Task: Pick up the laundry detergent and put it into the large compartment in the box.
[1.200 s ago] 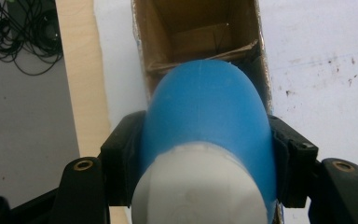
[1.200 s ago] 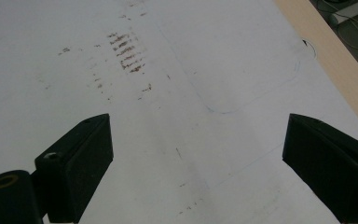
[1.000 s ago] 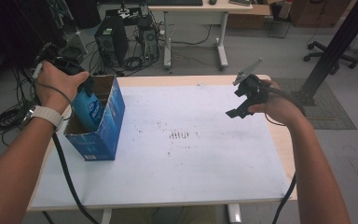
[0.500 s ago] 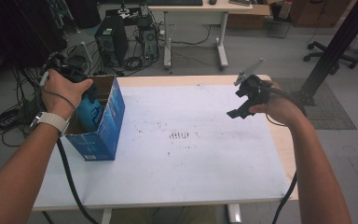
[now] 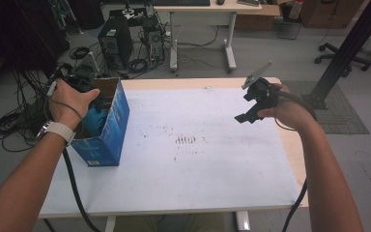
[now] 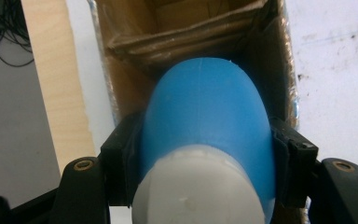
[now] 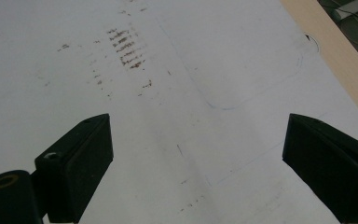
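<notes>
An open blue cardboard box [image 5: 110, 129] stands at the table's left edge. My left gripper [image 5: 92, 112] reaches down into it, shut on a blue bottle [image 5: 96, 121] with a white cap. In the left gripper view the black jaws clamp both sides of the blue bottle [image 6: 207, 116] just above its white cap [image 6: 191, 191], with the box's brown inner walls [image 6: 177, 28] beyond. My right gripper [image 5: 249, 107] hovers above the right side of the table, open. In the right gripper view, my right gripper [image 7: 196, 154] has only bare table between its jaws.
The white table top [image 5: 198, 169] carries a patch of brown marks [image 5: 186, 140] near its middle. A wooden edge strip [image 5: 290, 145] runs along the right. Behind the table are a computer tower [image 5: 113, 46], floor cables, a desk and a black post [image 5: 343, 48].
My left hand has sunk, taking the blue bottle deeper into the box. The right gripper has stayed where it was.
</notes>
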`<move>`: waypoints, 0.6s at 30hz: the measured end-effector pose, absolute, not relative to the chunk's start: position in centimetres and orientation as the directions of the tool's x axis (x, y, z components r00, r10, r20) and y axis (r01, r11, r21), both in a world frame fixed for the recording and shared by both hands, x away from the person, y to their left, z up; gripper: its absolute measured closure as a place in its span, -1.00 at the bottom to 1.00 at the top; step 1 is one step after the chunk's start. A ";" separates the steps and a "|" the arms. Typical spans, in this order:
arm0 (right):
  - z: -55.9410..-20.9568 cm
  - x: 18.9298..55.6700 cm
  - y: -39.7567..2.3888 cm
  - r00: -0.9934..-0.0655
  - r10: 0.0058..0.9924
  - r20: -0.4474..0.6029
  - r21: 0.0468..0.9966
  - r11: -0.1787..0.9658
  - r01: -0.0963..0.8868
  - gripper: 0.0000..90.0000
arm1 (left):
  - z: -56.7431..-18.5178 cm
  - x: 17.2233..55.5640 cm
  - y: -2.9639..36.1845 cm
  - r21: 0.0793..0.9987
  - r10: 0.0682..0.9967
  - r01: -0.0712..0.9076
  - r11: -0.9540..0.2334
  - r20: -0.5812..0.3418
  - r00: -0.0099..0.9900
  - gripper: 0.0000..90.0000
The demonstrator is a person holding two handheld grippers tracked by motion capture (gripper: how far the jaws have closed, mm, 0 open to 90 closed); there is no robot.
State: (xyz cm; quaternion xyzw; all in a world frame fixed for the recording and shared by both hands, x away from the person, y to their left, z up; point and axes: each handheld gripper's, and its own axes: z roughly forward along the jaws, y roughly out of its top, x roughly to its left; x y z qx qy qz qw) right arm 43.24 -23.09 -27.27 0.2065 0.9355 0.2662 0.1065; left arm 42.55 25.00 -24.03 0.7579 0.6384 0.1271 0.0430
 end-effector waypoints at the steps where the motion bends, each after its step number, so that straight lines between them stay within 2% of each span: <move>1: -27.3 43.2 -23.1 -0.892 0.443 -0.091 0.541 0.774 0.329 -0.81 | -24.2 42.6 25.0 0.224 0.979 0.958 -0.181 0.138 0.153 -0.16; 18: -27.6 43.3 -23.4 -0.890 0.448 -0.088 0.542 0.771 0.335 -0.81 | -26.4 42.8 24.8 0.200 0.979 0.962 -0.183 0.130 0.159 -0.16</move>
